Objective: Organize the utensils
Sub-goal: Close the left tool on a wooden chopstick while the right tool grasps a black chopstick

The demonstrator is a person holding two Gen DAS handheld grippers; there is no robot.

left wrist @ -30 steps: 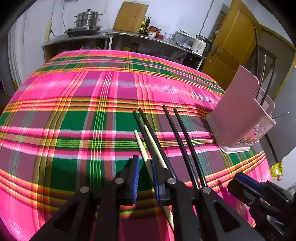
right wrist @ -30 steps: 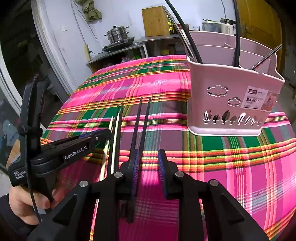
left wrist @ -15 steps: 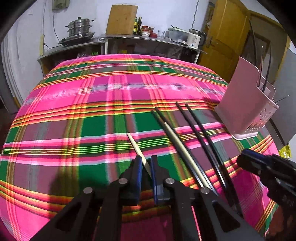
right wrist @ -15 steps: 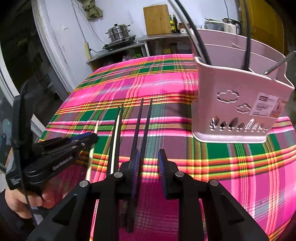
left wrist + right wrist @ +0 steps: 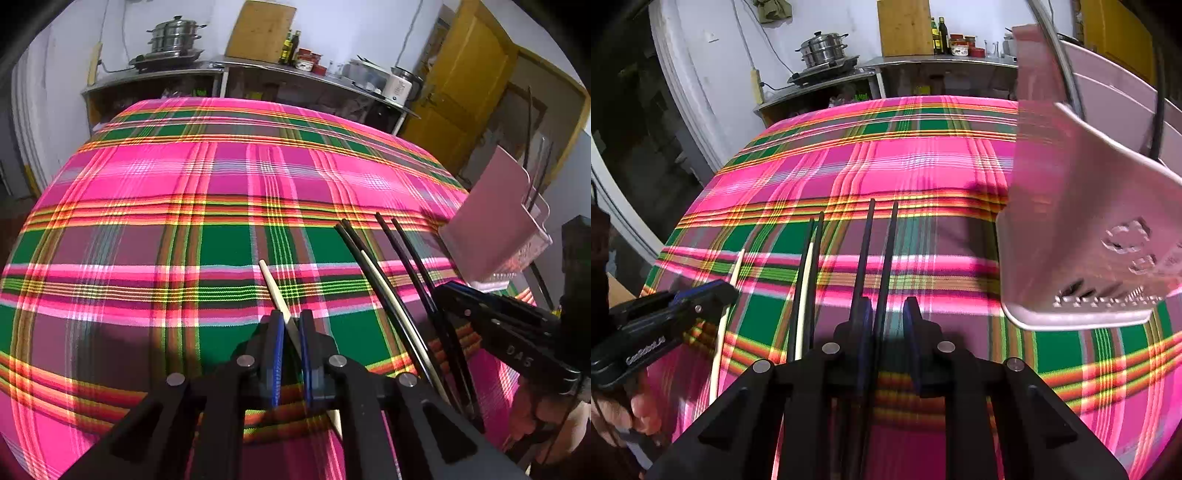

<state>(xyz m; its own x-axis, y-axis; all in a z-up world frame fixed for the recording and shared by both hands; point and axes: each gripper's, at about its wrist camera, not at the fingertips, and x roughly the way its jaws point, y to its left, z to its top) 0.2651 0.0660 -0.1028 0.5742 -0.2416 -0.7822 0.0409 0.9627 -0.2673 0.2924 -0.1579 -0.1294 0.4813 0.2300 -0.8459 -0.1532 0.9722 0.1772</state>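
Left tongs [image 5: 291, 332]: jaws narrow, closed on a pale chopstick [image 5: 275, 291]. The stick's tip points forward over the plaid cloth [image 5: 147, 206] that covers the bench; its rear end passes under the tongs and shows again below them. Whether that end touches the cloth I cannot tell.

Right of it, on the cloth: a second pale chopstick [image 5: 388, 291] lying against a black pair [image 5: 354, 240], then another black pair [image 5: 402, 247] just beside. Their near ends are hidden behind both tools.

Right tongs [image 5: 886, 317]: jaws partly apart, with a gap on the right side. One stick of the black pair [image 5: 882, 251] runs between the pads; the other lies along the left pad [image 5: 862, 321]. Grip contact is not resolvable, since the pads hide the stick there; I cannot tell if it is clamped.

Far right: pink basket [image 5: 1082, 236] standing on the cloth, near the black sticks but apart from them. It is blurred in the right wrist view and cut off by the frame edge. Dark utensil handles [image 5: 1156, 92] rise from it; their lower parts are hidden inside.
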